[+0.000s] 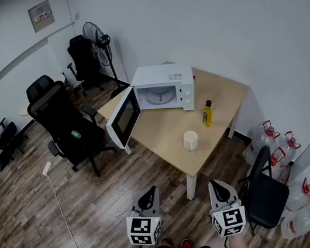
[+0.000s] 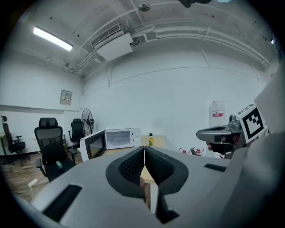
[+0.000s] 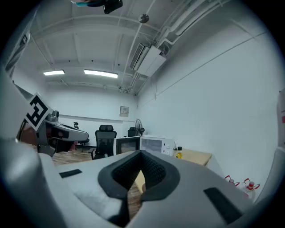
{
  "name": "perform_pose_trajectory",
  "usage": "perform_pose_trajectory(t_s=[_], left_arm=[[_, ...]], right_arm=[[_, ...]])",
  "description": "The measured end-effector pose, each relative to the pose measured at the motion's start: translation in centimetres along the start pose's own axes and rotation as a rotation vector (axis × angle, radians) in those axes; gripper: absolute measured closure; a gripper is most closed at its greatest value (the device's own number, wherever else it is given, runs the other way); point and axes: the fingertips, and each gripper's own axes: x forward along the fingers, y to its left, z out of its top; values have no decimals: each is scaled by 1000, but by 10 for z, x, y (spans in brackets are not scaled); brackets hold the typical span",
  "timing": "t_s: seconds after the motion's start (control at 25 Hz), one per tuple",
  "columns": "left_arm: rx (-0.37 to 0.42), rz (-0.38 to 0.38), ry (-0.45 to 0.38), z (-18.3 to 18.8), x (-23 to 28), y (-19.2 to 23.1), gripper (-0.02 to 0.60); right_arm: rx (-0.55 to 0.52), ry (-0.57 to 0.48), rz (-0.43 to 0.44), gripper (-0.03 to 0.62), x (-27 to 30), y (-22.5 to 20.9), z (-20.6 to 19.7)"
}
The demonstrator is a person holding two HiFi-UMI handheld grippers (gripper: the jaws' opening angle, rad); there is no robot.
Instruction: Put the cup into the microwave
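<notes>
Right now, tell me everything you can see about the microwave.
The microwave is a white, boxy countertop unit sitting upright at the far corner of the light wooden table. Its door, dark-windowed with a white frame, is swung wide open on the left side and juts toward the table's left edge. Inside, the pale cavity shows only a round turntable. A control panel with knobs runs down the front's right side.
</notes>
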Motion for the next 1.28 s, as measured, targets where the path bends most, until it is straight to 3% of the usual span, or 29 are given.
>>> perform_pose_trajectory(t_s=[0.64,1.0,1.28], left_arm=[[-6,-7,6,6,48,23,557],[3,-84,38,7,139,66,557],[-20,-188,112,-7,221,93,557]], right_arm=[[52,50,-7,579,52,-16,-13],[63,74,-76,579,138,-39,-21],[97,140,-167,579,199,-61,-44]])
